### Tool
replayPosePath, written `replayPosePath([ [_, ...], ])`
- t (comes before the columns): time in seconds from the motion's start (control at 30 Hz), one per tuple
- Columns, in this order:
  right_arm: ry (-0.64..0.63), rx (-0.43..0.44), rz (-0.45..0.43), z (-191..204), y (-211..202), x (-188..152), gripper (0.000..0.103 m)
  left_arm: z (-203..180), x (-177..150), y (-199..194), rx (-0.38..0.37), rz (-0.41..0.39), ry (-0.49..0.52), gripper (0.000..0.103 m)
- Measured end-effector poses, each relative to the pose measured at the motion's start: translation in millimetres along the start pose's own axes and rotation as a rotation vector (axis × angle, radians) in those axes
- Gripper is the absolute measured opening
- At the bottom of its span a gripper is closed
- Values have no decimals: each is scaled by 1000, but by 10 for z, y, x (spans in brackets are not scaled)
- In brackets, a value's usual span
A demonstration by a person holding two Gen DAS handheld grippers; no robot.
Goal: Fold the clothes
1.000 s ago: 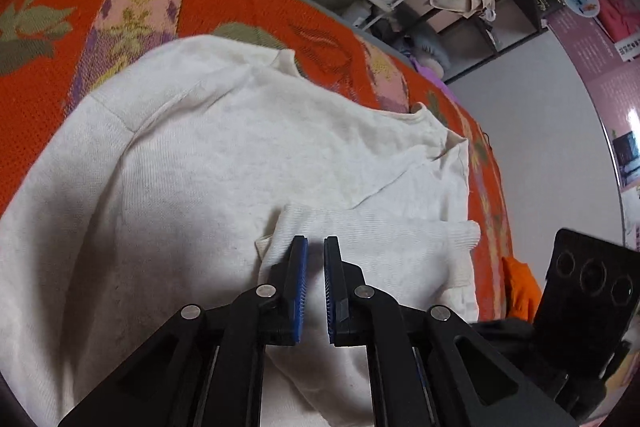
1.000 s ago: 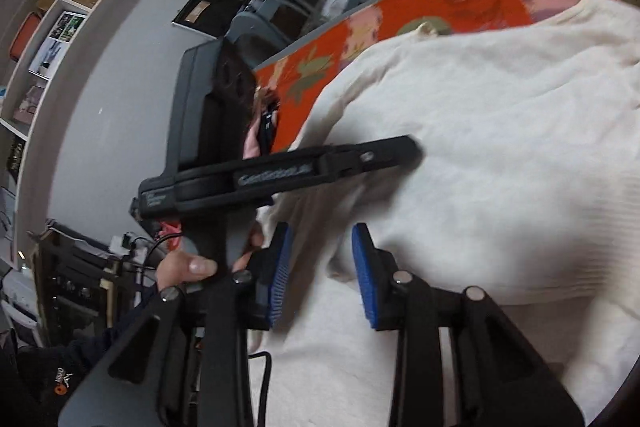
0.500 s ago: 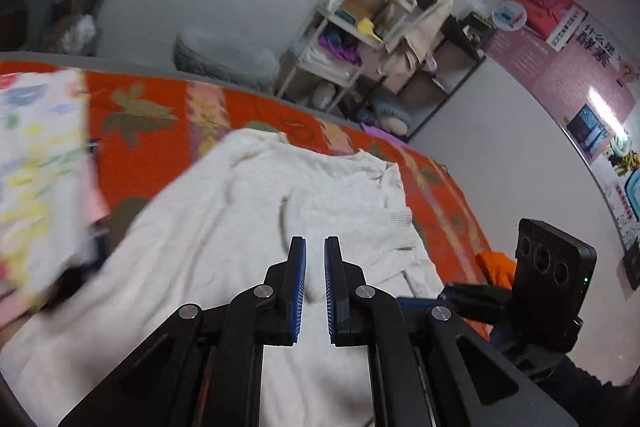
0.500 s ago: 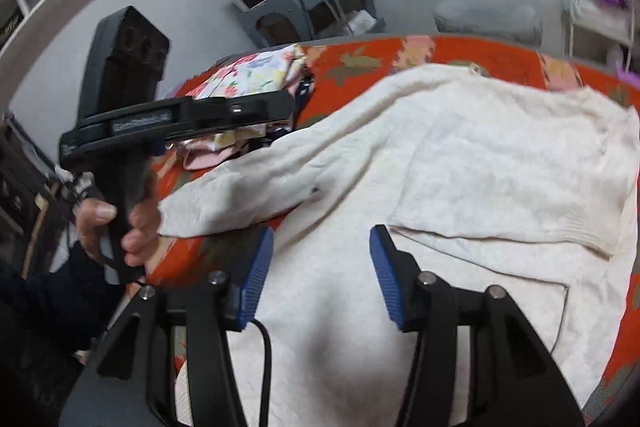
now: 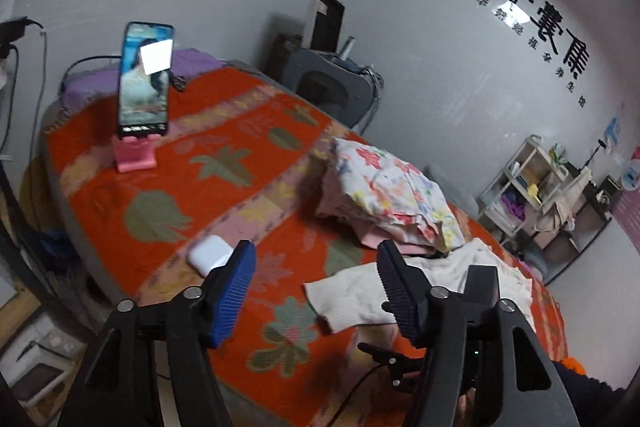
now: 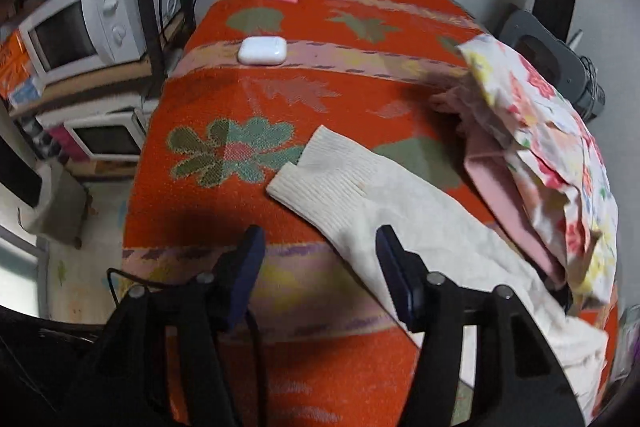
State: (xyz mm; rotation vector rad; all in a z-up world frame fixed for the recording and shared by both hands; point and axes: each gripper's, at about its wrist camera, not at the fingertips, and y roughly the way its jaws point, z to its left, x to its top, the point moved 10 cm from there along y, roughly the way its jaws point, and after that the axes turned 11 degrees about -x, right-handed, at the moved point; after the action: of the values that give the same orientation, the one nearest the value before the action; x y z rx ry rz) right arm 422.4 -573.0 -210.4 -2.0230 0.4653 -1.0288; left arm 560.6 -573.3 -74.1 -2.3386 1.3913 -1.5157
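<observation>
the cream knit sweater [image 6: 432, 227] lies flat on the orange patterned bed cover [image 6: 320, 99], one sleeve stretched out toward the cover's middle, its ribbed cuff [image 6: 320, 171] flat and slightly notched at the end, lying partly over a green flower motif. the rest of the garment runs back toward the cover's near right edge, lightly wrinkled. just beside it, toward the right edge, sits a stack of folded clothes [image 6: 552, 163]: a white floral piece [image 5: 392, 183] on top, draped and rumpled, pink fabric [image 6: 504, 187] beneath it. the sleeve's far side touches the stack's base.
</observation>
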Motion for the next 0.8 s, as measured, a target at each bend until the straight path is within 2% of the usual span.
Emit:
replayPosePath([
  [0.07,-61,-42,24,45,171,44,60,117,-11,-78,-11,-3,-16,66],
  [0.17,-129,-111,74,25,347,-17,69,224,-67,-73,-36,9,-43,66],
  [0.23,-107,-126,62,-13,324,-6,75,244,-128,-14,-52,33,-51,66],
  [0.37,1,-88,66,-96,375,0,73,250,-276,160,-95,82,-78,66],
  [0.4,33,-77,62,-115,385,3,65,244,-312,198,-102,92,-86,66],
  [0.43,74,-55,61,-124,389,-8,40,223,-350,224,-108,95,-90,66],
  [0.47,114,-36,60,-134,395,-18,22,196,-383,247,-111,96,-90,66],
  [0.5,149,-53,68,-167,415,-28,7,176,-414,279,-107,100,-85,66],
  [0.63,242,-41,43,-248,357,-9,5,102,-570,436,-56,156,-63,66],
  [0.8,404,-8,-59,-600,-41,54,5,-4,-682,589,-30,194,-38,66],
])
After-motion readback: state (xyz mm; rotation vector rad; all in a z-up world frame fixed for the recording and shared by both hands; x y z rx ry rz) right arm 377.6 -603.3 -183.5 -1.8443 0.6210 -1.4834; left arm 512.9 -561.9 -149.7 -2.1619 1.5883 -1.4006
